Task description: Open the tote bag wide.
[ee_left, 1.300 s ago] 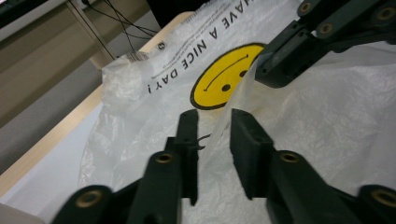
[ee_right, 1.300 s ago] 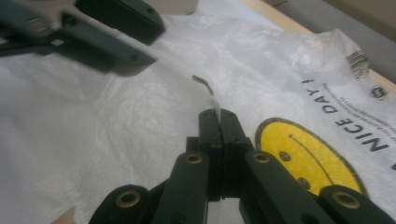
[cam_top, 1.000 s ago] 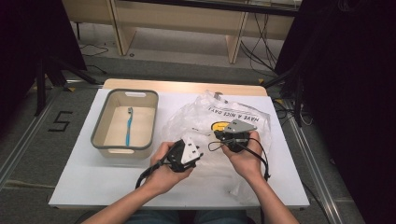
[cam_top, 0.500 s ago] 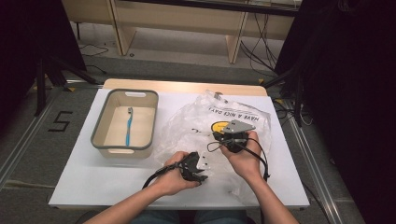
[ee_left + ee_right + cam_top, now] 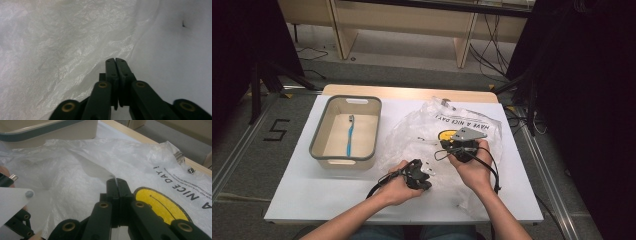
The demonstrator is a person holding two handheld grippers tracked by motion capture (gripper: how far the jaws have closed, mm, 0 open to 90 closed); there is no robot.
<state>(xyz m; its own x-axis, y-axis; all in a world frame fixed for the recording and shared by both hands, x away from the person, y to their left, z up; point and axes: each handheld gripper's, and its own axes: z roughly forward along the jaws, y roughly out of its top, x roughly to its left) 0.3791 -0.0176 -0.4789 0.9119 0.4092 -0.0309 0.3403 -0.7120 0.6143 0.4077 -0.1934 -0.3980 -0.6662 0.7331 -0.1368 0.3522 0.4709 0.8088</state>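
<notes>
A: Item one, right tongs [image 5: 116, 180]?
B: Clamped on a raised fold of the clear plastic bag [image 5: 82, 167], the bag's smiley print at their four o'clock.
A: Left tongs [image 5: 115, 60]?
B: Just closed, tips together at the bag's edge; whether film is caught, cannot tell.
A: Surroundings?
B: Bag spread on the white bench [image 5: 307, 190]; beige bin [image 5: 328, 161] at nine o'clock of it, holding a blue toothbrush [image 5: 350, 134].

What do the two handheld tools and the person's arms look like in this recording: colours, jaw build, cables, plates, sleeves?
Both are black two-jaw tools. The left tool has flat black jaws on linkage arms with brass-coloured pivot pins, and a black cable trailing toward the person. The right tool is built alike, topped by a grey three-cornered plate, its black cable looping by the wrist. The forearms are bare, with no sleeves visible.
</notes>
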